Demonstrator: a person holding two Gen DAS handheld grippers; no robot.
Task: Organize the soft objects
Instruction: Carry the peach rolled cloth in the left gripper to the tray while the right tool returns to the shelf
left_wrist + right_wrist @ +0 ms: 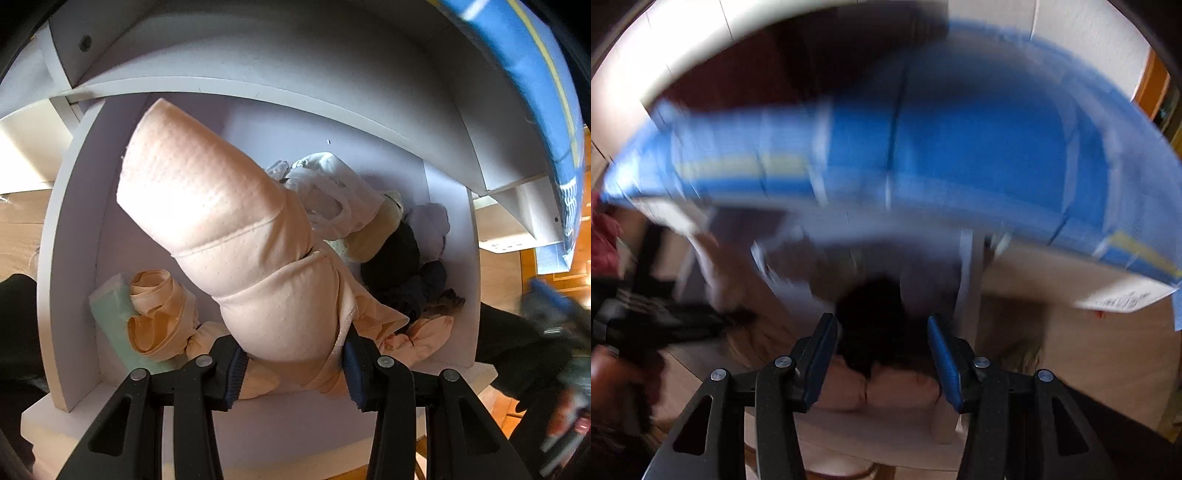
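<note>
Peach, dimpled padded fabric roll [229, 236] sits clamped in the left claw [293, 363], jaws pinched on its lower end, over the white cubby compartment [70, 229] w/ other soft bits inside. Right claw [882, 350] is part open, nothing gripped; view's blurred. Risk: roll's long and top-heavy, so it could flop out or snag the shelf edge above; the two claws might clash.
</note>
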